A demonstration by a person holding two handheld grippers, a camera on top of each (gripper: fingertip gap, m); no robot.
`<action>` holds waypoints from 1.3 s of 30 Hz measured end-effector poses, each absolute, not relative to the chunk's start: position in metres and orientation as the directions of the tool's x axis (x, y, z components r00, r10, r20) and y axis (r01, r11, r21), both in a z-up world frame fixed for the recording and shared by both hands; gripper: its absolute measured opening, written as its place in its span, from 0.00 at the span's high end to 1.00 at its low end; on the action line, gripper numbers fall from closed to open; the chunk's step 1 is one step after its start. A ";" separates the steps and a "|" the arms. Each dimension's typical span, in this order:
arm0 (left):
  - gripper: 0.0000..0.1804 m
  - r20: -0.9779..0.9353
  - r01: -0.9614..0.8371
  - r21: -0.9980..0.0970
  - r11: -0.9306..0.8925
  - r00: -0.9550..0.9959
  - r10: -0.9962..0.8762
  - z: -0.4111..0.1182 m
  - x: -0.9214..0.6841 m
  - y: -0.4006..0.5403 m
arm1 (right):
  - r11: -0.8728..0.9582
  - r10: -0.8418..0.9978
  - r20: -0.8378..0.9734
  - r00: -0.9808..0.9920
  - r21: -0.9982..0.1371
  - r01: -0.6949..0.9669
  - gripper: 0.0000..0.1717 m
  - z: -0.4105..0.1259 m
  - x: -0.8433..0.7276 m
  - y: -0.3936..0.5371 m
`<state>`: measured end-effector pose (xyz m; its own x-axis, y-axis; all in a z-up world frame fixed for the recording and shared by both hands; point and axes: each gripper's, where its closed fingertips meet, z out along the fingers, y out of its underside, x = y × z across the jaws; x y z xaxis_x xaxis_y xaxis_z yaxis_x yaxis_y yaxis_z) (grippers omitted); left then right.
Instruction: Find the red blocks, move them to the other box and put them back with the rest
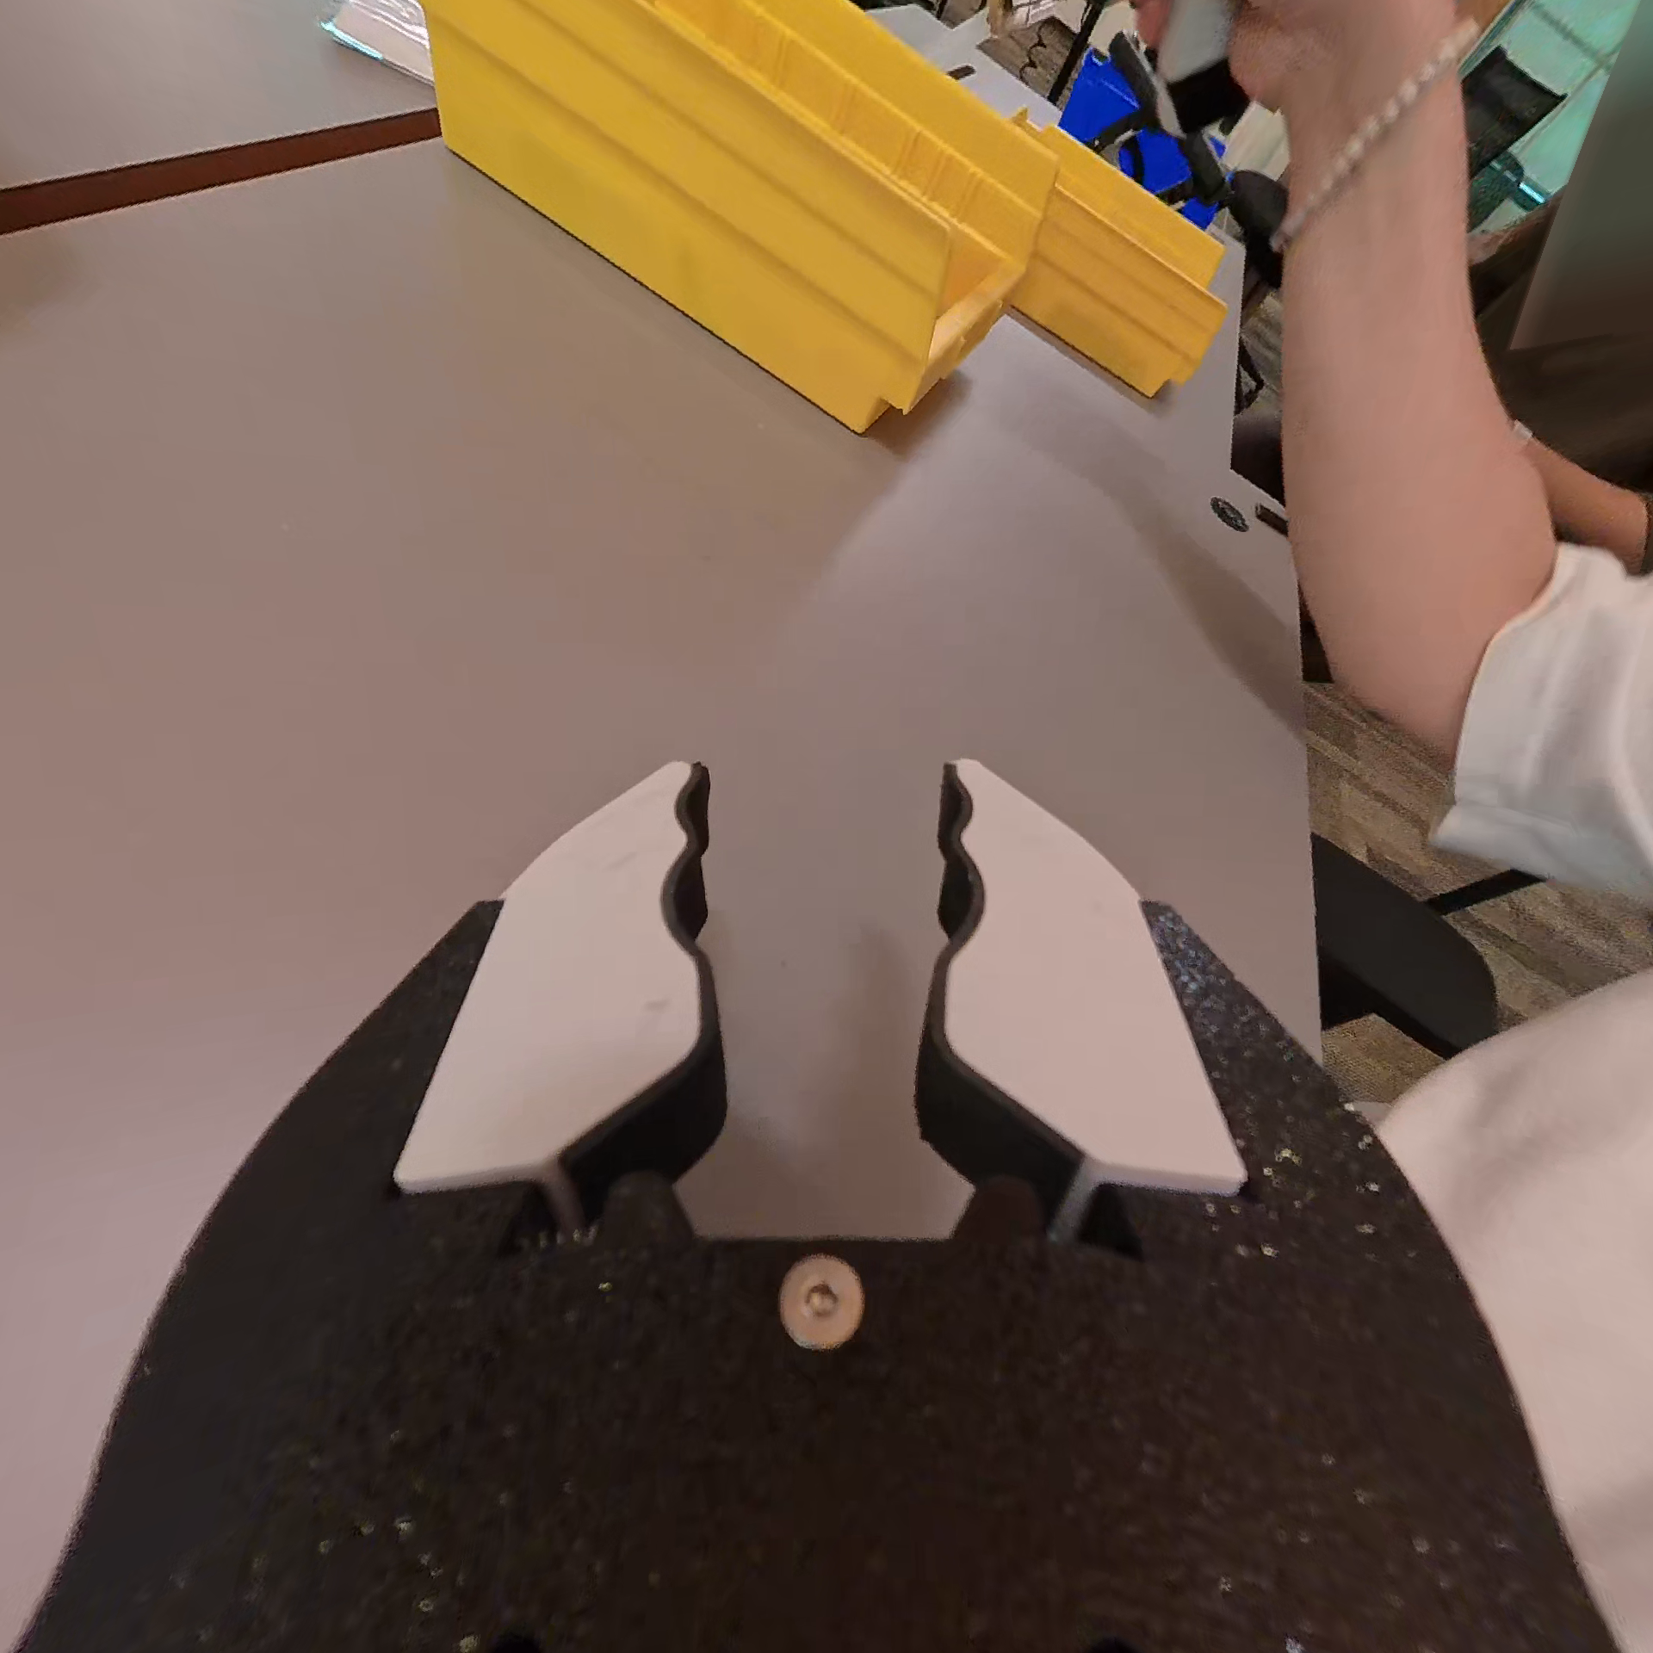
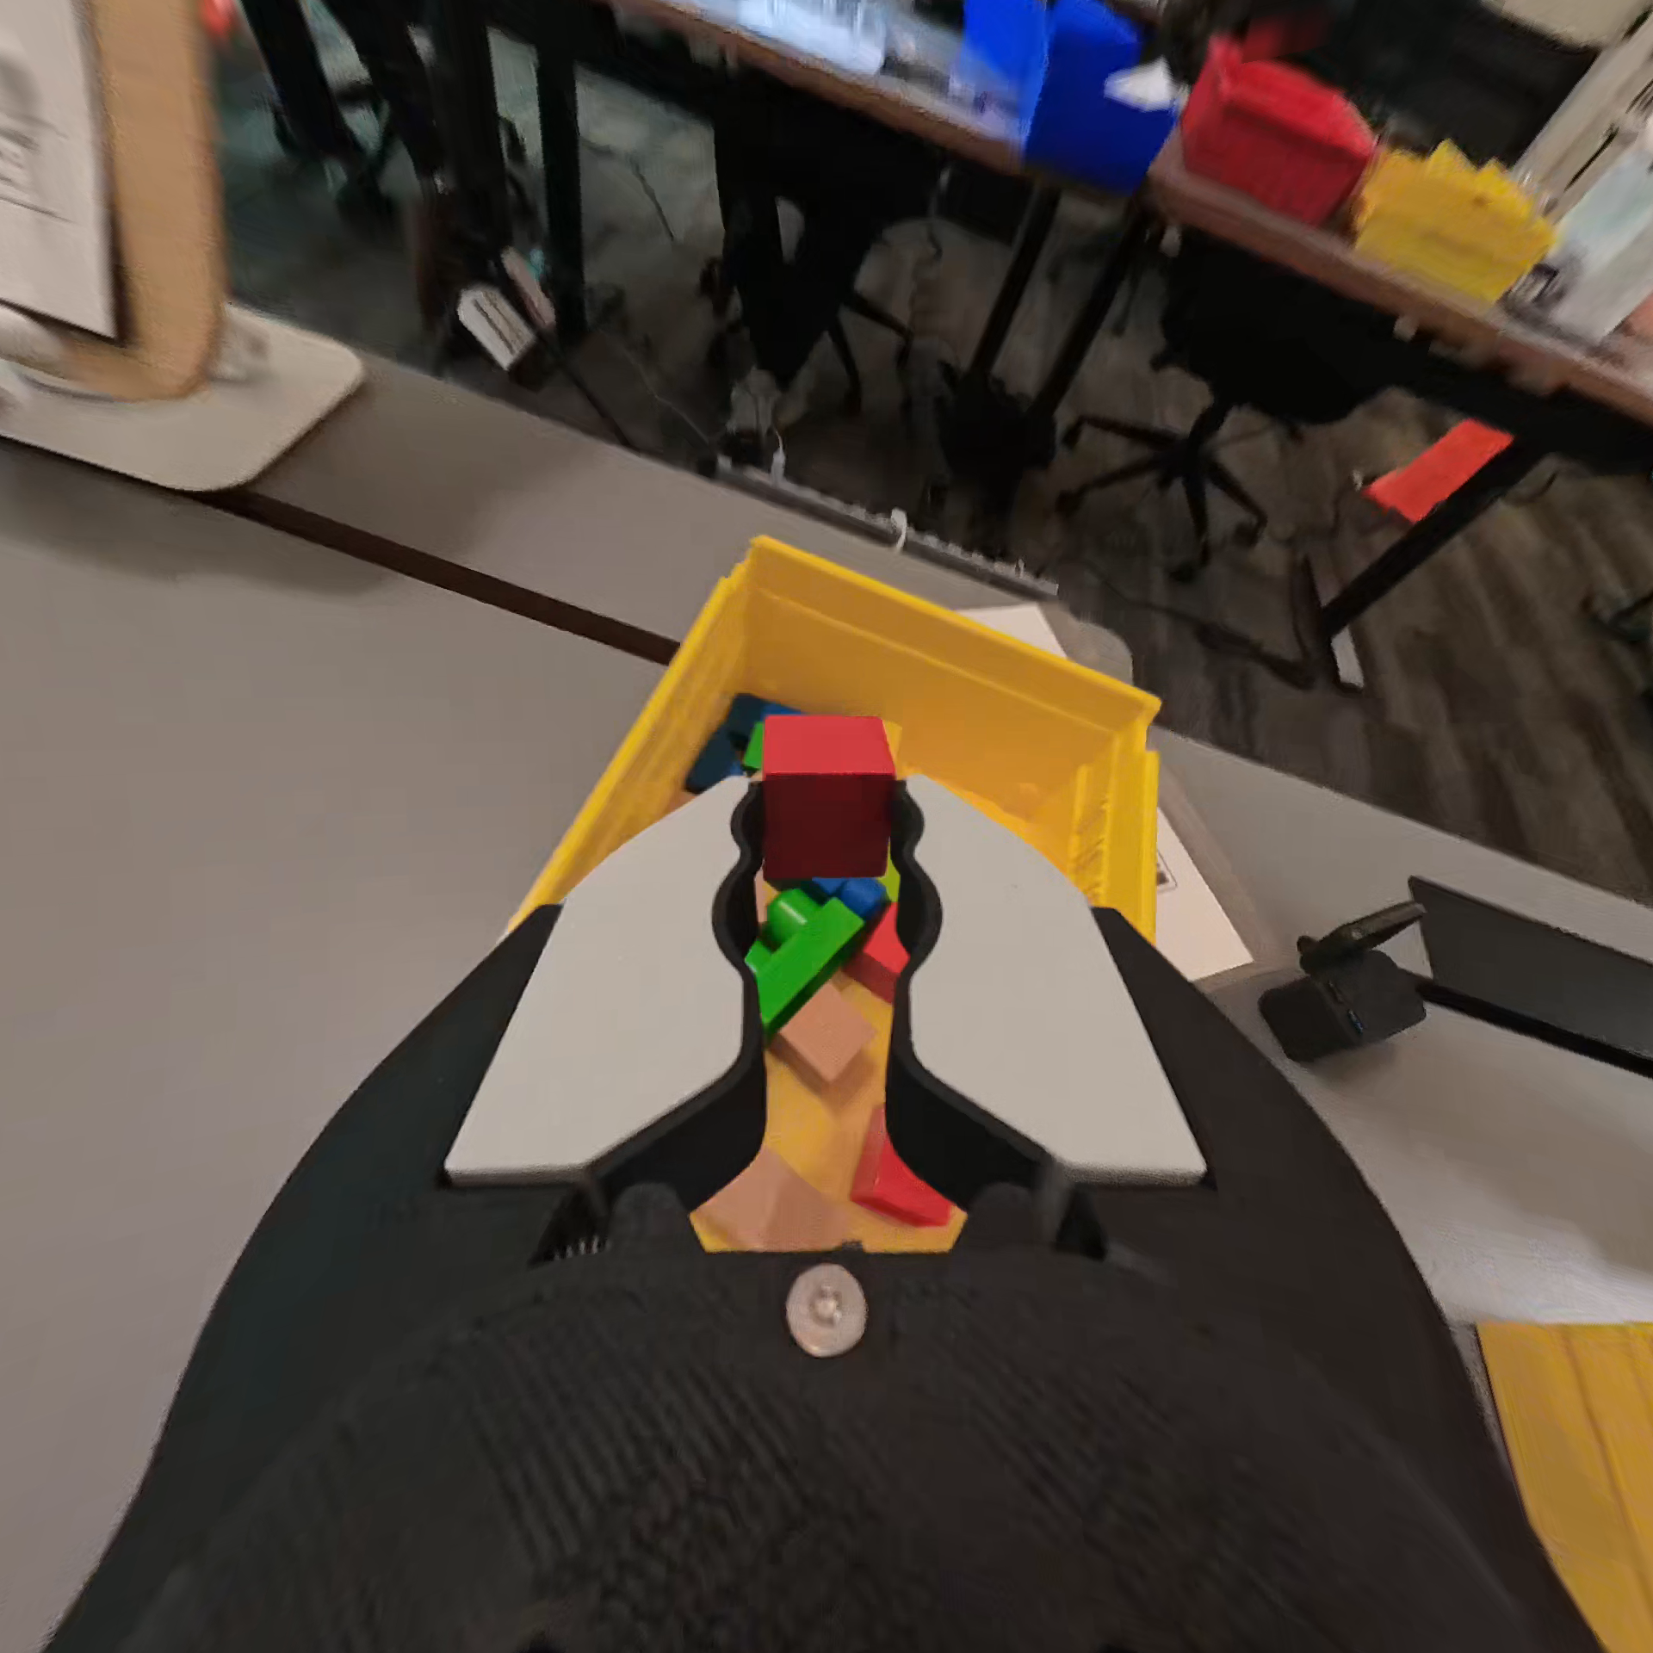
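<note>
Only the right wrist view shows the yellow box (image 2: 939, 707) interior: the right gripper (image 2: 827, 805) pinches a glossy red cube (image 2: 827, 792) above mixed blocks (image 2: 805, 957). The left gripper (image 1: 823, 787) gapes bare over the desk (image 1: 358, 537).

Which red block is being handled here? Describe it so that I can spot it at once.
Find the yellow bin of mixed blocks on the grey table. Above it, the right gripper clamps a red cube. The other red pieces lie loose below it.
</note>
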<state>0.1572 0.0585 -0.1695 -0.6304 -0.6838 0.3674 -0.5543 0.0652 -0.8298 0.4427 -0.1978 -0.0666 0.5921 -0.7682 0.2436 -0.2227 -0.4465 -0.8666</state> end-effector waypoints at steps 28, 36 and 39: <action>0.73 0.357 -0.495 -0.864 -0.090 -0.477 -0.803 -0.145 0.169 0.117 | -0.258 -0.685 0.082 0.724 -0.957 -0.135 0.71 -0.063 0.388 -0.153; 0.73 0.158 -0.417 -0.899 -0.133 -0.026 -0.987 -0.091 0.140 0.302 | -0.200 -0.600 0.107 0.793 -0.980 -0.019 0.71 -0.075 0.282 -0.116; 0.72 0.115 -0.518 -0.839 -0.163 0.123 -0.986 -0.099 0.133 0.374 | -0.196 -0.588 0.110 0.802 -0.981 -0.009 0.71 -0.081 0.267 -0.103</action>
